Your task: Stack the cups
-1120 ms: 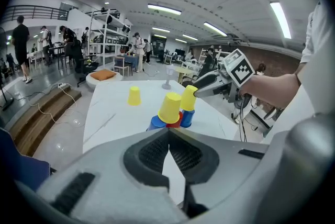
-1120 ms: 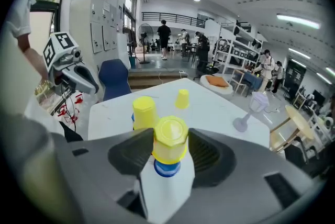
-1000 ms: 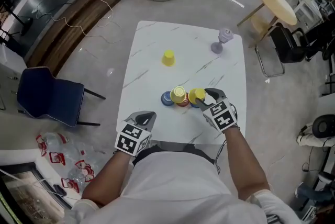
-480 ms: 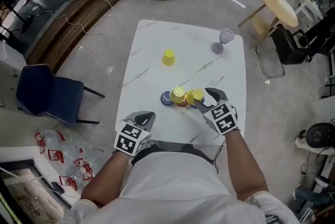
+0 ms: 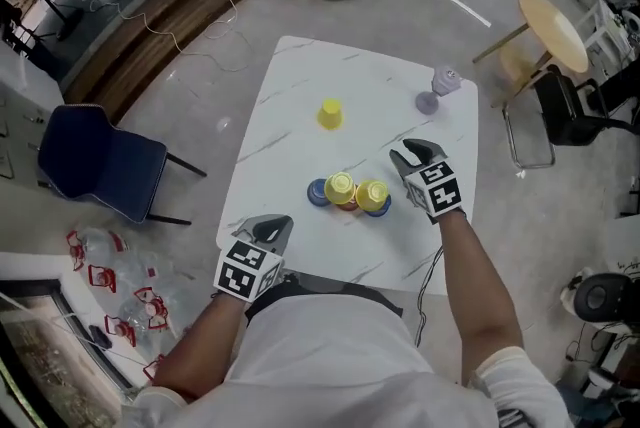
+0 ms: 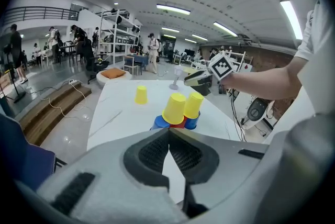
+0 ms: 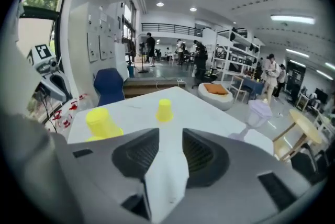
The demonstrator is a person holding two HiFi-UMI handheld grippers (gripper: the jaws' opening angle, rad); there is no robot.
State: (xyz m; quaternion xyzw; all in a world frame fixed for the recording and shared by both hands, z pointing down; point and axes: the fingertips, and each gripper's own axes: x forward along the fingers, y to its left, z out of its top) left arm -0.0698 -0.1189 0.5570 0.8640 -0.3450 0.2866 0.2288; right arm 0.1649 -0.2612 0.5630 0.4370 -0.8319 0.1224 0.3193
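The cup cluster (image 5: 348, 193) mid-surface (image 5: 300, 76) looks partly built, with yellow cups capping blue and red ones. A lone yellow cup (image 5: 330, 113) at its 12 o'clock is still unstacked. The right gripper (image 5: 410, 154), at 2 o'clock, has its jaws apart, just narrowing, and empty. The left gripper (image 5: 278, 224) is clenched on nothing.

Lone yellow cup (image 5: 329, 113): upside down, mid table (image 5: 300, 76), well apart from rest. Nearer front edge, tight cluster: left blue cup (image 5: 318, 192), red cup (image 5: 347, 205) just beside it, right blue cup (image 5: 380, 209). Middle yellow cup (image 5: 339, 186) inverted atop red cup; right yellow cup (image 5: 372, 194) inverted atop right blue cup, both leaning slightly.
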